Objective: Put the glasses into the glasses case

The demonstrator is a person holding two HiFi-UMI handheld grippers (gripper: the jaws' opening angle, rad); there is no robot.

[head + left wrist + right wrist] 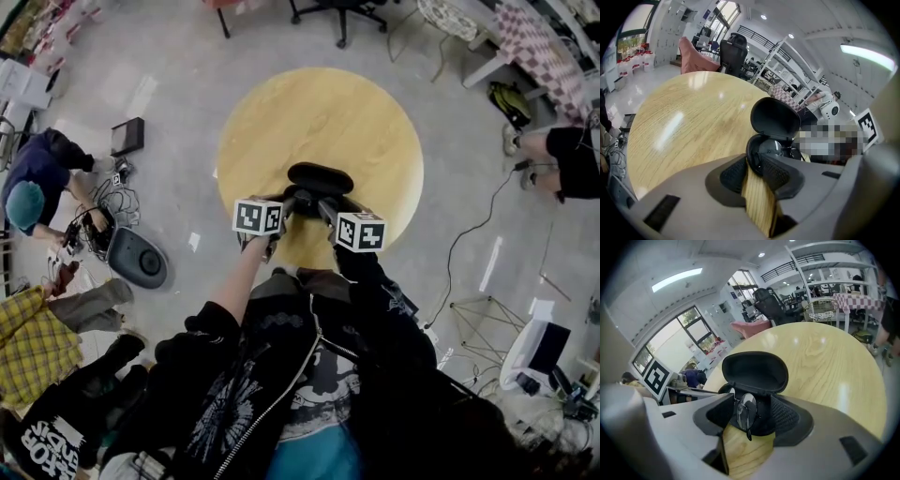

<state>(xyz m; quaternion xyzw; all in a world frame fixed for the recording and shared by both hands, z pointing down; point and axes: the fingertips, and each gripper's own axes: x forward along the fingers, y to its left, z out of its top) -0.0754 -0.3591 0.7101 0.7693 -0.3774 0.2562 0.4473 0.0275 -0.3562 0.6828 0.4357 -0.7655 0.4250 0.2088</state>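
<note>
On the round table (pixel 319 108), our left gripper (pixel 286 208) has its fingers (pixel 777 172) clamped on the open glasses case (pixel 320 176) rim, while our right gripper (pixel 324 212) pinches the glasses (pixel 746 410) just above the case's lower shell.

Round wooden table (pixel 319 112) on grey floor (pixel 169 56), office chair (pixel 342 11) beyond.

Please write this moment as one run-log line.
left gripper: shut on case rim | right gripper: holds glasses at case mouth | case: lid up, on table | glasses: not fully in
</note>
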